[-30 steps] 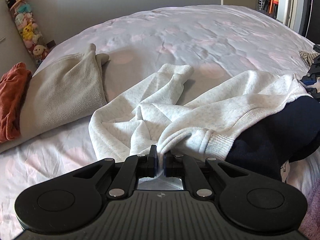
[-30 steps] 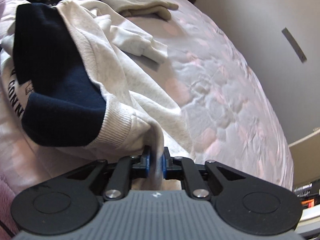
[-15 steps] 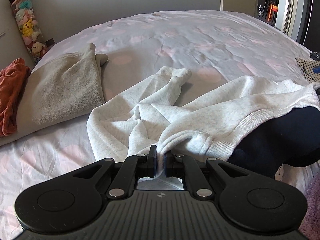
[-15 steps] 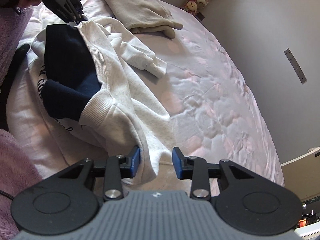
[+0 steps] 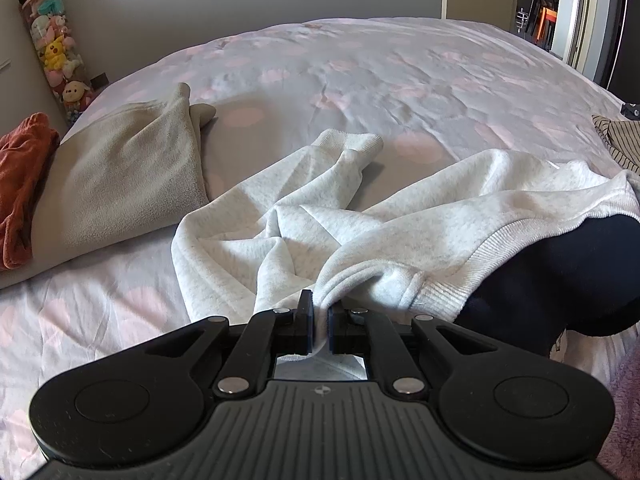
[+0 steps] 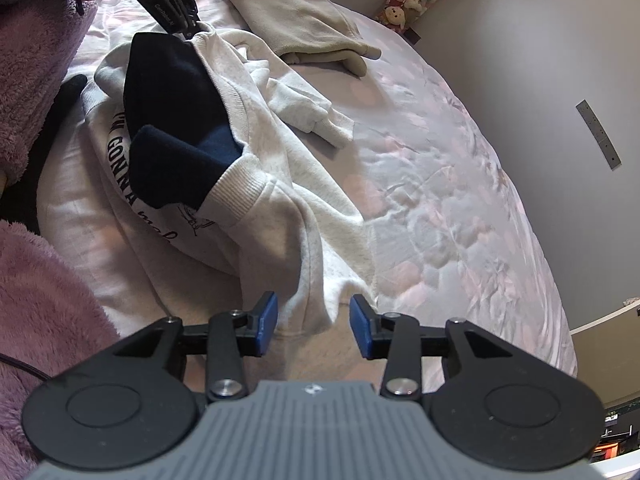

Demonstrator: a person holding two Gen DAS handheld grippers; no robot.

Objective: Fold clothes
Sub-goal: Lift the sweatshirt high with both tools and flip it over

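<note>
Change since earlier: right gripper (image 6: 313, 330), pinched on the sweatshirt hem a second ago, now stands with jaws spread wide and the fabric loose between them; left gripper unchanged in its grip.
Orange garment (image 5: 22, 188): far left of the left fingers, bunched at the bed's edge, touching the beige one.
Beige garment (image 5: 120, 172): folded, left of and beyond the left fingers, lying on the bed.
Plush toys (image 5: 52, 44): stacked in a column against the wall, far left and well beyond the fingers.
Sweatshirt (image 5: 400, 224): light grey, rumpled on the bed straight ahead of the left fingers; one sleeve cuff reaches away toward the middle of the bed; ribbed hem runs off to the right.
Left gripper (image 5: 319, 326): blue pads pressed together on a bunched fold of the sweatshirt hem.
Navy lining (image 5: 560, 276): dark inner cloth showing under the ribbed hem, right of the left fingers.
Striped cloth (image 5: 618, 140): far right, beyond the sweatshirt, at the picture's edge.
Bedspread (image 6: 460, 208): pale with pink spots, right of and beyond the right fingers.
Sweatshirt at right gripper: a hanging fold stands between the blue pads (image 6: 267, 322), lying against the left pad, apart from the right one.
Printed lettering (image 6: 120, 152): dark text on the sweatshirt front, left of and beyond the right fingers.
</note>
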